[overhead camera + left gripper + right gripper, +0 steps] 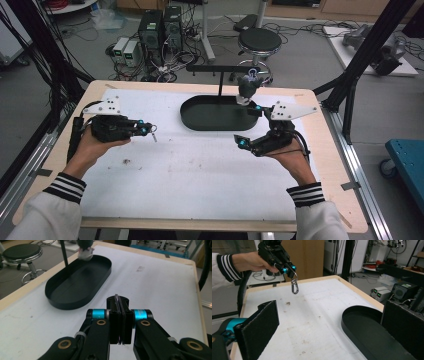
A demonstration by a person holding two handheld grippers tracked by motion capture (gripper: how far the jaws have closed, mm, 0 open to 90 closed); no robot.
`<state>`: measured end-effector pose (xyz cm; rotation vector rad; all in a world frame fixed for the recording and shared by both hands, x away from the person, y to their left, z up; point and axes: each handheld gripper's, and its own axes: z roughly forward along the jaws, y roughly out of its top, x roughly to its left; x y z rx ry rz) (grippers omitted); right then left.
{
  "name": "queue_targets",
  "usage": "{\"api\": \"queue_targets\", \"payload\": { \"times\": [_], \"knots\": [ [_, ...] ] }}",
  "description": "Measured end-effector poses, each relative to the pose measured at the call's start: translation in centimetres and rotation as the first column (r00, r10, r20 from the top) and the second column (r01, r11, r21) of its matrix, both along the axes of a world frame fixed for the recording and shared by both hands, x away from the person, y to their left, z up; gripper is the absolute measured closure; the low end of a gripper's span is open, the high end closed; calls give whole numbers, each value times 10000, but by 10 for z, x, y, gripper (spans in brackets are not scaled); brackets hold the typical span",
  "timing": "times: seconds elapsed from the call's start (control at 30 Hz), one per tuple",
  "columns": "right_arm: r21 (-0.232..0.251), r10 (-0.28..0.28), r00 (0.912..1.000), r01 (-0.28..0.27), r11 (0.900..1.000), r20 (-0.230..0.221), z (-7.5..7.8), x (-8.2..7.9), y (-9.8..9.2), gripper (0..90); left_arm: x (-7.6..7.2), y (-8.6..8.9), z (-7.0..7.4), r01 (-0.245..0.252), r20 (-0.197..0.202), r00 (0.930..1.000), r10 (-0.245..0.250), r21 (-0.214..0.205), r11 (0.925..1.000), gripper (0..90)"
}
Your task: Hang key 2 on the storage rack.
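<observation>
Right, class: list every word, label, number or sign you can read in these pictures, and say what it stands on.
No text can be read in any view.
The boxes with green lit displays beyond the table: too small and blurred to read.
The black tray, both grippers and the metal clip: no markings visible.

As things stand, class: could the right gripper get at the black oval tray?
Probably yes. The right gripper is open and holds nothing, and bare mat lies between it and the tray.
</observation>
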<state>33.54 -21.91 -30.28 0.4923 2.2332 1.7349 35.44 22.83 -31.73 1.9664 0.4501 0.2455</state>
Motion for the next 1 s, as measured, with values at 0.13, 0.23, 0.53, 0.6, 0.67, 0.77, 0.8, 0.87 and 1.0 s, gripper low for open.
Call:
{"api": "queue_targets", "payload": {
  "times": [0.13,0.23,0.53,0.6,0.67,0.77,0.8,0.87,1.0],
  "knots": [
    [-24,104,9999,-105,9999,-51,1,3,5,8,3,-10,3,247,29,9997,-247,-63,9997,881],
    [-33,212,9998,-212,9998,-36,2,7,8,8,5,-19,4,418,4,9991,-418,-232,9989,881],
    [-269,691,9973,-698,9972,-255,-5,16,21,8,9,-39,3,773,-52,9970,-777,-575,9954,881],
    [-295,703,9972,-711,9970,-270,-6,17,22,9,9,-42,2,758,-79,9970,-766,-745,9943,881],
    [-312,852,9957,-863,9958,-369,-7,19,24,13,10,-44,3,806,-104,9966,-817,-828,9933,881],
    [-313,983,9943,-996,9945,-415,-10,22,27,13,10,-50,6,994,-83,9949,-1007,-992,9901,881],
    [-310,1066,9933,-1080,9937,-438,-11,23,29,13,10,-52,7,1083,-70,9940,-1095,-1023,9888,881],
    [-299,1147,9924,-1161,9928,-451,-12,25,31,14,10,-56,8,1160,-42,9931,-1171,-1045,9877,881],
    [-218,1437,9884,-1449,9892,-501,-14,27,37,42,10,-66,9,1242,-28,9921,-1253,-1121,9859,881]
  ]
}}
